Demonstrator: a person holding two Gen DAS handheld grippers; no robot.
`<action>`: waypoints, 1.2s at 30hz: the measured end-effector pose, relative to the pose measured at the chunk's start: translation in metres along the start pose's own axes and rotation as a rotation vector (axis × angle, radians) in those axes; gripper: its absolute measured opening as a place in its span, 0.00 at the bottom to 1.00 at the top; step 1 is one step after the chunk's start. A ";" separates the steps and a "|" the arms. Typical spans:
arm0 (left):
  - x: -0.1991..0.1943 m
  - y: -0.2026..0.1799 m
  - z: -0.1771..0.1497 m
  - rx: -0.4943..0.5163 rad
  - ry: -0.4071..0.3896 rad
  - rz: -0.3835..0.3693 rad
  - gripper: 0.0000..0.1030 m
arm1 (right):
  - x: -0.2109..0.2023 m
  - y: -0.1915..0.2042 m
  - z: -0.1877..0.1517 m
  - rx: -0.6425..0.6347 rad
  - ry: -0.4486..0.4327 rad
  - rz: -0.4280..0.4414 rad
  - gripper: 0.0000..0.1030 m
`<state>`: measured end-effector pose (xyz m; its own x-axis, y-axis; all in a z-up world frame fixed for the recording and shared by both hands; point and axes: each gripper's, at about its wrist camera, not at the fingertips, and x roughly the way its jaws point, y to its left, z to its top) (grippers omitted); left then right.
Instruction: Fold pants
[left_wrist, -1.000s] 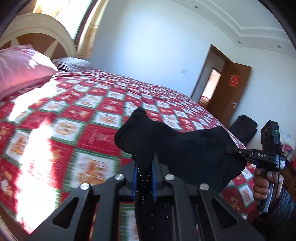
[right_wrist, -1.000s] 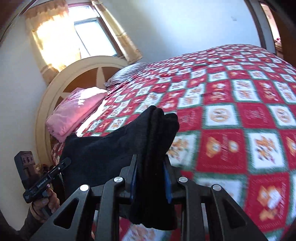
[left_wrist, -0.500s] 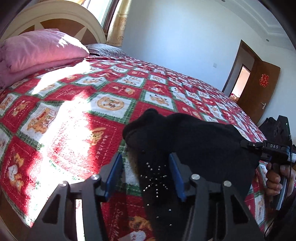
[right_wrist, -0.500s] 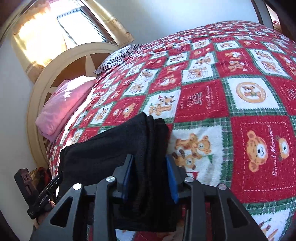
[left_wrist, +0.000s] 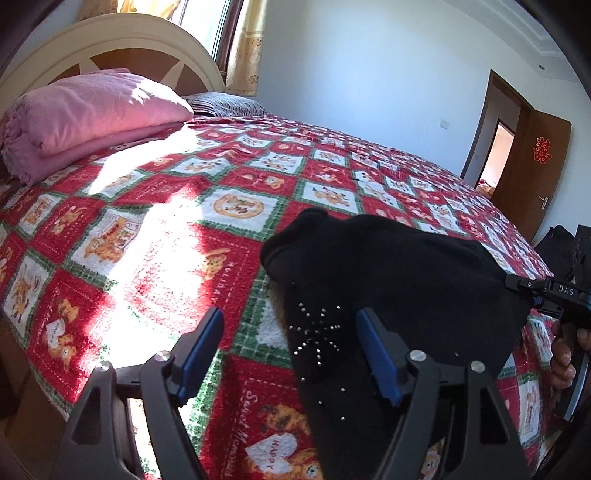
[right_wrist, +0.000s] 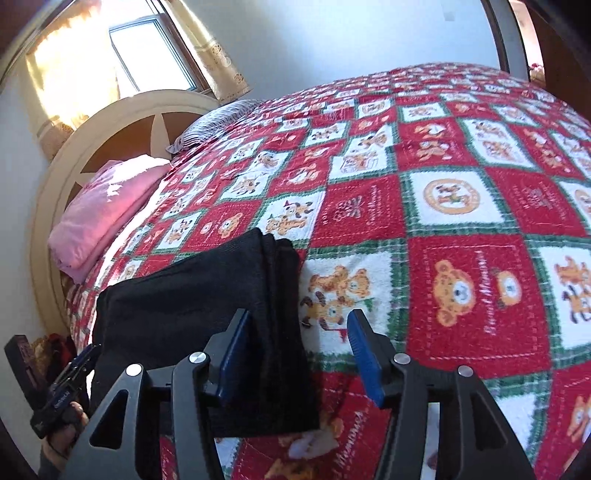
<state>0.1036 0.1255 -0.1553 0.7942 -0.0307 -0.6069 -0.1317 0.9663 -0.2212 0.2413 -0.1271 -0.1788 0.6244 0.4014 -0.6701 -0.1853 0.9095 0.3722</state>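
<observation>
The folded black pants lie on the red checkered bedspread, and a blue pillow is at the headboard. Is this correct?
Not quite: the pillow at the headboard is pink, not blue, as the left wrist view shows. The folded black pants do lie on the red checkered bedspread.

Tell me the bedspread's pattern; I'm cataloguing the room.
Red, white and green checks with teddy bear pictures on the bedspread, clearest in the right wrist view.

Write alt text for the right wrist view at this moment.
Folded black pants lie on a red, white and green teddy-bear bedspread, with the right gripper opening around their near edge, pads not pressing. A pink blanket lies by the headboard.
</observation>
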 end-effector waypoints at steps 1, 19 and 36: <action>-0.003 -0.002 0.000 0.009 -0.001 -0.002 0.75 | -0.003 -0.002 -0.001 0.001 -0.006 -0.009 0.56; -0.058 -0.039 0.015 0.099 -0.079 -0.022 0.77 | -0.100 -0.015 -0.016 0.103 -0.129 -0.110 0.59; -0.095 -0.046 0.033 0.088 -0.181 -0.027 0.94 | -0.143 0.069 -0.025 -0.127 -0.180 -0.042 0.64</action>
<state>0.0533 0.0925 -0.0623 0.8916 -0.0180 -0.4525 -0.0630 0.9846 -0.1633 0.1208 -0.1193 -0.0735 0.7570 0.3475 -0.5533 -0.2436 0.9359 0.2546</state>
